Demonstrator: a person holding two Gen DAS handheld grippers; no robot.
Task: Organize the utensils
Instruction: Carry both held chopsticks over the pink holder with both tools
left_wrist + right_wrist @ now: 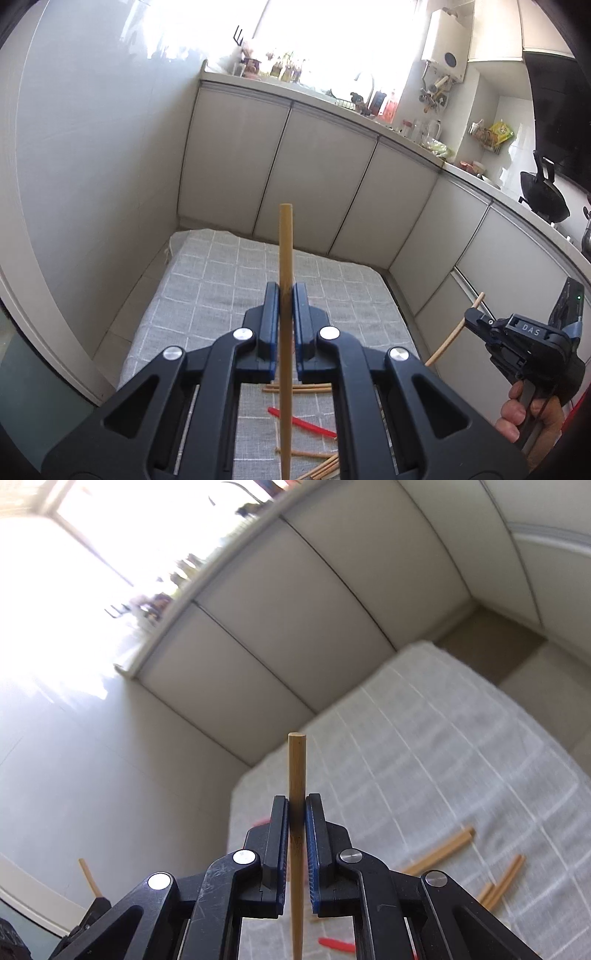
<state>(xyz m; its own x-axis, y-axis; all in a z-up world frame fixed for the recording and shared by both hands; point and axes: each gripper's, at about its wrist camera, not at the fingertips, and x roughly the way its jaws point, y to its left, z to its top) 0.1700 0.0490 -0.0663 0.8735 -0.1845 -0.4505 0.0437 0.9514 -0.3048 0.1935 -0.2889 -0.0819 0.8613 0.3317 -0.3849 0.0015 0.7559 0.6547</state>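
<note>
Presently, step in hand: each claw carries one bamboo chopstick lifted clear of the bench; judged next, pair them and set them down aligned.
Left claw [285,295]: clamped on its chopstick [285,251], blunt end up, shaft running down between the pads.
Bench [207,280]: grey checked cloth; loose chopsticks [325,467] and a red strip [303,421] lie scattered below.
Right claw [295,806]: clamped on a second chopstick [296,768], also upright.
Technique: keep both sticks parallel, blunt ends level, before release.
Appearance: pale bamboo, round, straight, tapering downward.
</note>
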